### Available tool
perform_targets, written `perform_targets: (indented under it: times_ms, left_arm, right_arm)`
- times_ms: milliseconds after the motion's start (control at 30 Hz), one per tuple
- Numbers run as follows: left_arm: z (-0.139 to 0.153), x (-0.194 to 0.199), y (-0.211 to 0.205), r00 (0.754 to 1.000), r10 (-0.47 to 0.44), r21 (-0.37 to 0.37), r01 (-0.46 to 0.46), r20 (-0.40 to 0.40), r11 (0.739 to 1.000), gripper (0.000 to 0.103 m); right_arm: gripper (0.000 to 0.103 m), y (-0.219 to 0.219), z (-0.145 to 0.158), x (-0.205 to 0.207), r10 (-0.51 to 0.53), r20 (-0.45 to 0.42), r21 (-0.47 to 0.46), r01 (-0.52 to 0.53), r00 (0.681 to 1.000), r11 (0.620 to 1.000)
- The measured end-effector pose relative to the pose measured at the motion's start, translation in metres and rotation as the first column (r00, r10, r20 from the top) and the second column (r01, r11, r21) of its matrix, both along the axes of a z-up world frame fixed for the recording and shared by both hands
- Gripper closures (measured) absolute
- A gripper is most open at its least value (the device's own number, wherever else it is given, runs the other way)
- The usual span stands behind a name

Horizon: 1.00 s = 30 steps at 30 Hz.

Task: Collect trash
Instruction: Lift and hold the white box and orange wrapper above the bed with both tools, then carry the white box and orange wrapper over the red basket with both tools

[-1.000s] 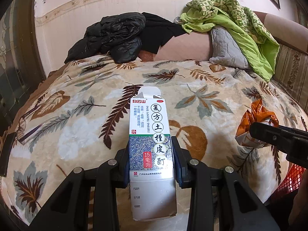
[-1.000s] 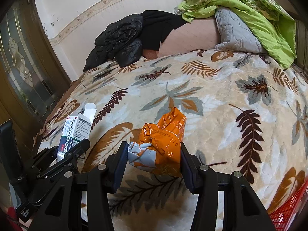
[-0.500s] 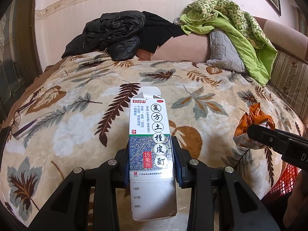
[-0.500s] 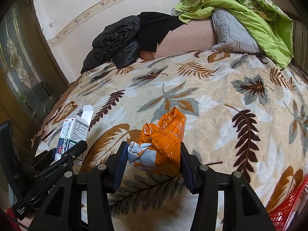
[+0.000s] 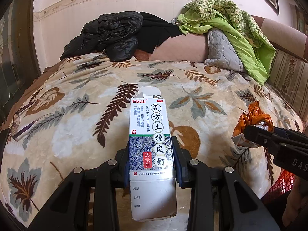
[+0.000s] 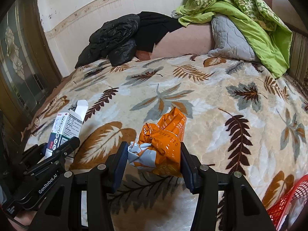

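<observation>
My left gripper (image 5: 151, 159) is shut on a white medicine carton (image 5: 150, 132) with blue-green print and an open top flap, held above the leaf-patterned bed blanket (image 5: 77, 100). My right gripper (image 6: 154, 159) is shut on a crumpled orange snack wrapper (image 6: 163, 140) with a white end. The wrapper (image 5: 252, 121) and the right gripper also show at the right of the left wrist view. The carton (image 6: 65, 129) and the left gripper (image 6: 57, 150) show at the left of the right wrist view.
A red mesh basket (image 6: 284, 202) sits low at the right, also in the left wrist view (image 5: 281, 182). Black jackets (image 5: 107, 36), a grey pillow (image 5: 221, 52) and green bedding (image 5: 231, 25) lie at the bed's far end. A glass-panelled door (image 6: 17, 63) stands left.
Both grippers have drawn back and lowered a little from the bed, each still holding its item. The red basket shows more at the lower right.
</observation>
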State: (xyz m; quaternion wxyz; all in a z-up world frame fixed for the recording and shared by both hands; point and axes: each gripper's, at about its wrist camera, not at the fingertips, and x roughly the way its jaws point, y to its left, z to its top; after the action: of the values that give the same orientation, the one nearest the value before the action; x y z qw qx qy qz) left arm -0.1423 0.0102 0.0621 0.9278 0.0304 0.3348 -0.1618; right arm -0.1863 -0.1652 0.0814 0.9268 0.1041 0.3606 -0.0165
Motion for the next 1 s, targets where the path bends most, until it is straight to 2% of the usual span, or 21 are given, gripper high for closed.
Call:
perform_targets:
  times_ms: [200, 600, 800, 900, 1000]
  left_arm:
    - [-0.001, -0.001, -0.002, 1.000, -0.004, 0.003, 0.004, -0.002, 1.000, 0.070]
    - [-0.002, -0.002, -0.007, 1.000, -0.027, 0.003, 0.027, -0.001, 1.000, 0.070]
    - [0.001, -0.006, -0.014, 0.997, -0.071, -0.019, 0.071, -0.001, 0.997, 0.070]
    - [0.006, -0.013, -0.022, 0.993, -0.114, -0.027, 0.114, 0.003, 0.993, 0.070]
    - [0.013, -0.024, -0.034, 0.985, -0.172, -0.046, 0.172, 0.002, 0.984, 0.070]
  right_arm:
    - [0.048, 0.004, -0.001, 0.001, -0.004, -0.005, -0.039, 0.004, 1.000, 0.999]
    - [0.048, 0.005, -0.002, 0.002, -0.013, -0.010, -0.047, 0.013, 1.000, 0.999]
    - [0.048, -0.001, 0.005, -0.006, -0.021, 0.010, -0.011, 0.021, 1.000, 1.000]
    - [0.048, -0.016, 0.018, -0.023, -0.041, 0.044, 0.038, 0.039, 0.998, 0.998]
    - [0.048, -0.043, 0.029, -0.048, -0.076, 0.042, 0.121, 0.071, 0.996, 0.990]
